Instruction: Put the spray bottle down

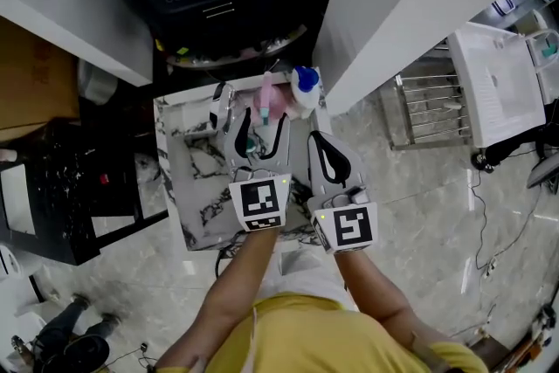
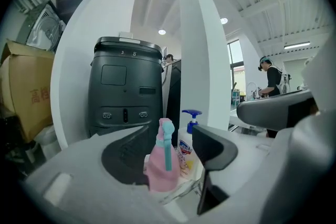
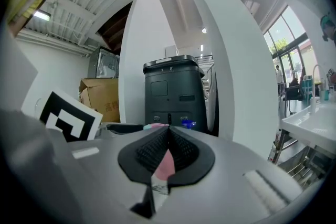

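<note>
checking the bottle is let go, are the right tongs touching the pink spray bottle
Apart. In the head view the tongs of the right gripper stop short of the pink spray bottle, with a plain gap between them.

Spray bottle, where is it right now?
In the head view the pink spray bottle stands upright near the marble table's far edge, just left of the soap bottle, between the left gripper's open jaws.

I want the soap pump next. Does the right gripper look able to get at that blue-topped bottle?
Probably yes: the pump bottle stands at the far right corner of the table, ahead of the right gripper, nothing between. The spray bottle stands to its left. The shut fingers must open first.
</note>
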The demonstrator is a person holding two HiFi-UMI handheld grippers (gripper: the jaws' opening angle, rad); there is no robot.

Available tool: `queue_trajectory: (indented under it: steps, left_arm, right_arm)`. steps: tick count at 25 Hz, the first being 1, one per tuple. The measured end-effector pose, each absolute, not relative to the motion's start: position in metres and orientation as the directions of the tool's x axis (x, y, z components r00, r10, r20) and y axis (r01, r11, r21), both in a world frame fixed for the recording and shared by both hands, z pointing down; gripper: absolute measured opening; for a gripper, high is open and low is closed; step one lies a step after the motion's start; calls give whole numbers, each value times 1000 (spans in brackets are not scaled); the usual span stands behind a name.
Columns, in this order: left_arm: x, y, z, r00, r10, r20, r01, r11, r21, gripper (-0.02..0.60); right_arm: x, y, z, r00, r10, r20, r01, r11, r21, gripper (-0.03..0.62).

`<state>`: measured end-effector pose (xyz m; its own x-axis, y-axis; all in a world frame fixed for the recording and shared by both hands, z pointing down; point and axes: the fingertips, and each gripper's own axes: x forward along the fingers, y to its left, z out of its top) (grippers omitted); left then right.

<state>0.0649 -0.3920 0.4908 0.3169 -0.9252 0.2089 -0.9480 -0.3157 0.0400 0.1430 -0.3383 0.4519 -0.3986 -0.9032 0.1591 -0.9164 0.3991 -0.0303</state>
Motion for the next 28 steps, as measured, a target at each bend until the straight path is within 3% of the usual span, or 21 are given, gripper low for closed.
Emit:
queue_trajectory:
  steps: [5,12,19,28]
  left_arm:
    - [54,-366,467,344,-921,182,-939,-341,49,240]
    - [42,-327,422,405,-906,124,-913,-407,7,0]
    - [40,-288,377,488,-868,95,-871,-491,-9,-2]
    - [18,-256,343,484,-873,64,-874,-486,-5,-2]
  right_arm:
    - [137,-325,434,-396,-906,148,-916,400,-5,2]
    - [127,-300,408,-385,-916,111,-920,390,23,2]
    - [122,-275,361,-378,-925,52,-921,381,81,2]
    - [126,-237,336,-354,-934,46,-930,356,93,0]
